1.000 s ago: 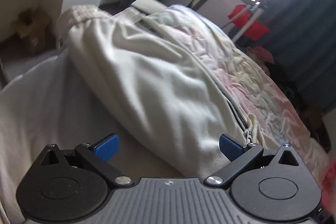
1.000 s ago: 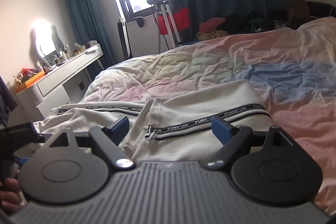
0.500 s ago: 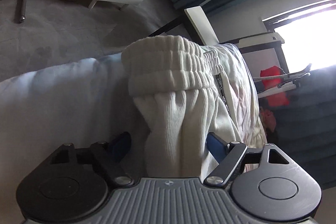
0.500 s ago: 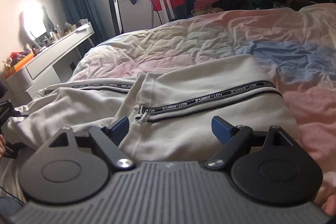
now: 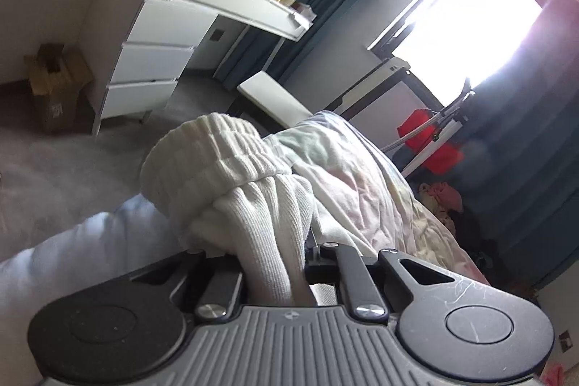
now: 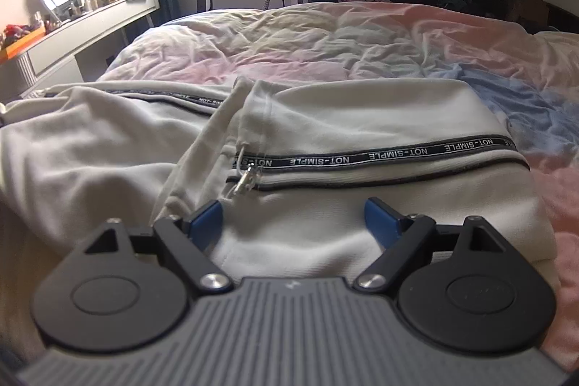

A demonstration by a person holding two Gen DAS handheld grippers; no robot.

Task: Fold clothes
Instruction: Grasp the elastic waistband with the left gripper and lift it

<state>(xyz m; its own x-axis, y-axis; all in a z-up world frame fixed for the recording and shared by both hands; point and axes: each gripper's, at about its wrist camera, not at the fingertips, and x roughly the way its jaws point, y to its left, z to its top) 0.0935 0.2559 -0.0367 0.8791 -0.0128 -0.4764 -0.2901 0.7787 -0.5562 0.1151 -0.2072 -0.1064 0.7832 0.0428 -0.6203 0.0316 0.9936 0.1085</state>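
The left hand-held gripper (image 5: 275,263) is squeezed tight on the white pants (image 5: 231,179). It pinches the ribbed cloth just under the stretchy waistband (image 5: 210,154), and that end is bunched up above the bed (image 5: 365,190). A white dresser (image 5: 152,60) stands by the wall.

The right hand-held gripper (image 6: 295,221) has its blue fingers (image 6: 206,219) wide apart. It sits just over the white pants (image 6: 362,118), which lie on the bed (image 6: 325,38). A black stripe (image 6: 380,156) runs across the pants, with a small zipper pull (image 6: 244,183) at its left end.

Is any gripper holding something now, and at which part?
The left gripper is shut on the white trousers, just below the ribbed waistband. The right gripper is open and holds nothing.
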